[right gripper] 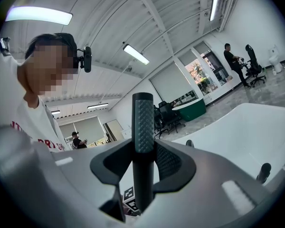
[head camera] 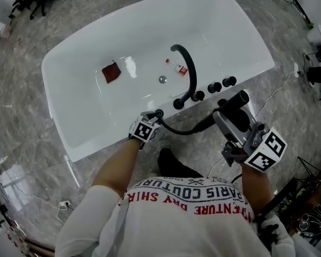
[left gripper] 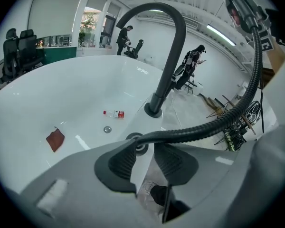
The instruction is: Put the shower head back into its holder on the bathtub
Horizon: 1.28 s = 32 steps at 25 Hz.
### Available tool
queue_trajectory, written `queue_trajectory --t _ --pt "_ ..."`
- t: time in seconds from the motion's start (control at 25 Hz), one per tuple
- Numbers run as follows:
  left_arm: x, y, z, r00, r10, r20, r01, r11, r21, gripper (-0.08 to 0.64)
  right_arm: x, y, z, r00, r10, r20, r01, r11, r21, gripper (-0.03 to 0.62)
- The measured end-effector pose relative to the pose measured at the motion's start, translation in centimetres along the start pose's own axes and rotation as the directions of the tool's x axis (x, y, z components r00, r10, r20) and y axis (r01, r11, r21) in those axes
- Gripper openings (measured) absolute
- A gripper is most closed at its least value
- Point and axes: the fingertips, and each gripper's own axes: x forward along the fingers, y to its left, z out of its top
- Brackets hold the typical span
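Slim black stick-shaped shower head (right gripper: 143, 127) with a dimpled grip panel, clamped upright between the right gripper's (right gripper: 143, 161) pads just outside the white oval bathtub (head camera: 64, 68); its black ribbed hose (left gripper: 213, 125) crosses the left gripper's (left gripper: 149, 156) parted, unclamped jaws

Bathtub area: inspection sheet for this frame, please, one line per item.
Surface: white bathtub; black faucet and knobs on the near rim.
Job's things: shower head off the tub, in the air; its hose runs to a round fitting on the rim.
Clutter: red cloth and small bottle inside the tub.
Grippers: left gripper open, hose across its tips; right gripper shut on the shower head's handle.
Cables: white cable on the floor right of the tub.
Surroundings: office chairs, people beyond.
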Motion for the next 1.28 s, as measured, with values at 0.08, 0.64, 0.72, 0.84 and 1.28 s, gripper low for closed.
queue_trajectory --t 0.08,0.64,0.72,0.84,1.28 --pt "-0.3 -0.1 -0.6 1.0 0.002 -0.002 -0.002 1.0 -0.006 0.127 0.1 0.3 0.0 1.0 0.01 0.005 -0.01 1.0 0.005 0.138" --pt "-11.8 -4.9 2.4 0.953 -0.087 0.29 0.125 0.985 -0.115 0.002 3.3 2.9 -1.1 0.999 0.011 0.053 -0.008 0.998 -0.057 0.138" --pt "-14.5 -6.3 3.1 0.932 -0.127 0.339 0.17 0.98 -0.1 0.002 4.0 3.4 -1.1 0.998 0.006 0.066 0.001 0.994 -0.106 0.138" --pt "-18.2 -7.5 4.0 0.904 -0.139 0.403 0.184 0.98 -0.076 0.002 5.3 4.1 -1.2 0.997 0.001 0.077 0.014 0.982 -0.189 0.138" --pt "-25.4 -10.4 6.8 0.856 -0.114 0.504 0.154 0.987 -0.037 0.002 10.3 5.2 -1.7 0.993 0.042 0.108 -0.004 0.945 -0.328 0.137"
